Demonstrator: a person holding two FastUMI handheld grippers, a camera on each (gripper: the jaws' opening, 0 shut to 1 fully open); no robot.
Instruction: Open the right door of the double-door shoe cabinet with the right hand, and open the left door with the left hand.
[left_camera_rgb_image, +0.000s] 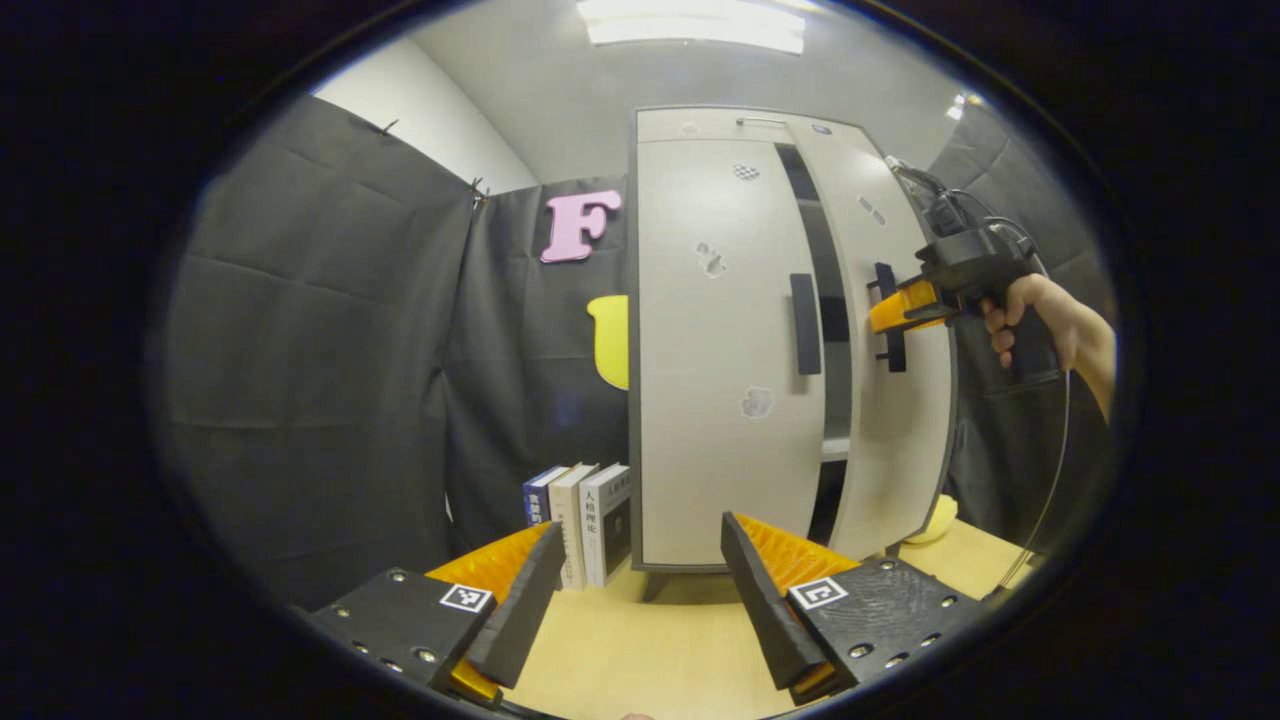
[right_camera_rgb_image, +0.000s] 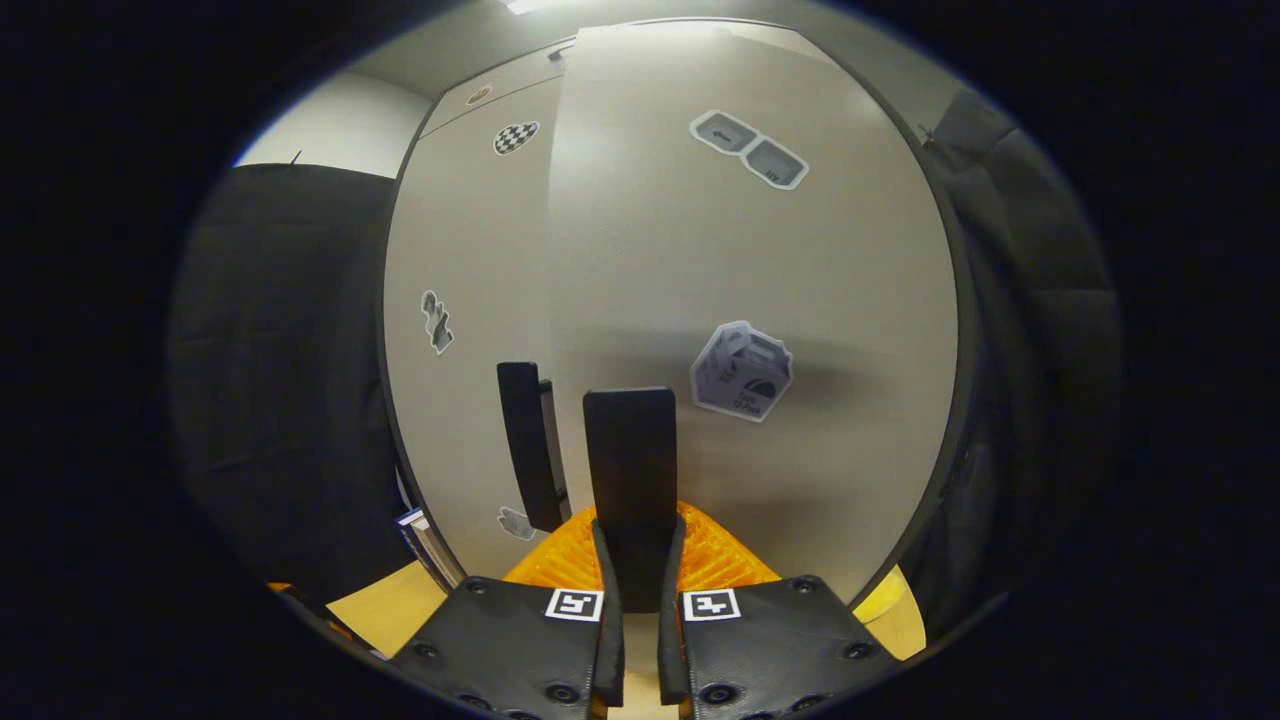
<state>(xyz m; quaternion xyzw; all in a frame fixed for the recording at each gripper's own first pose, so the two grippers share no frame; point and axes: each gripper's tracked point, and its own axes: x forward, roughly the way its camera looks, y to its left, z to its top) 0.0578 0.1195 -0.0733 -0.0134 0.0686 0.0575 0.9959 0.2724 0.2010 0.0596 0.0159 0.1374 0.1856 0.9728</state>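
The shoe cabinet (left_camera_rgb_image: 735, 340) stands upright on the wooden desk (left_camera_rgb_image: 640, 640), against the black cloth wall of the booth. In the left gripper view its right door (left_camera_rgb_image: 895, 400) is swung partly out, leaving a dark gap between the two doors where a shelf edge shows, while the left door (left_camera_rgb_image: 720, 350) lies flush and closed with its dark vertical handle (left_camera_rgb_image: 804, 323) near its inner edge. The right gripper (left_camera_rgb_image: 893, 312) is held by a hand (left_camera_rgb_image: 1040, 325) at mid-height on the right door, its jaws pinching the right door's handle (left_camera_rgb_image: 885, 318). In the right gripper view that gripper (right_camera_rgb_image: 640, 560) has its jaws pressed against both sides of the same dark handle (right_camera_rgb_image: 630, 470), which rises straight up between them, and the right door (right_camera_rgb_image: 760, 300) stands very near, carrying a few stickers. The left door (right_camera_rgb_image: 460, 330) and its handle (right_camera_rgb_image: 530, 445) sit just to the left of it in that view. The left gripper (left_camera_rgb_image: 640, 560) hangs low over the desk, well apart from the cabinet, with its jaws spread wide and nothing between them. Three books (left_camera_rgb_image: 580, 525) stand upright on the desk just beside the cabinet's left side. A cable trails down from the right gripper toward the desk.
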